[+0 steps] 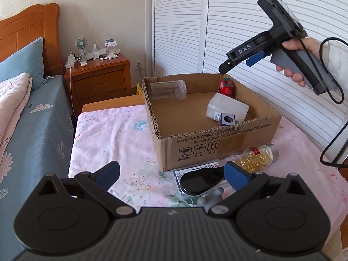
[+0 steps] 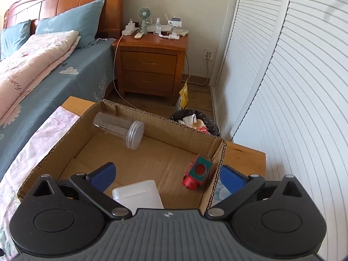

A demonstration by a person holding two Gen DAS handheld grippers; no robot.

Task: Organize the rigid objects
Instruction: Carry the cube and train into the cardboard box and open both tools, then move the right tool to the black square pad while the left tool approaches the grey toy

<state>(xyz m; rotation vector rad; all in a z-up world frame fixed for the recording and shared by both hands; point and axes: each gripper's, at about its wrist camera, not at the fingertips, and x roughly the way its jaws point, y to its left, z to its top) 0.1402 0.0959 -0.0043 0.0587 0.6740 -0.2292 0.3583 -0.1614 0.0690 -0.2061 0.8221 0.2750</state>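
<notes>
An open cardboard box (image 1: 217,150) stands on the pink floral cloth. Inside lie a clear plastic jar (image 1: 168,89), a white plastic container (image 1: 228,108), a small dark cube (image 1: 227,119) and a red-and-green toy (image 1: 227,86). In front of the box lie a bottle of yellow capsules (image 1: 255,157) and a black oval object (image 1: 200,181) on a flat packet. My left gripper (image 1: 171,175) is open and empty above the cloth, its right finger by the black object. My right gripper (image 2: 167,176) is open and empty above the box, over the white container (image 2: 137,193) and toy (image 2: 198,171); it also shows in the left wrist view (image 1: 239,59).
A bed with blue sheet (image 2: 65,76) lies to the left. A wooden nightstand (image 2: 152,65) with a fan and small items stands behind. A bin (image 2: 195,121) sits past the box. White louvred doors (image 2: 282,87) run along the right.
</notes>
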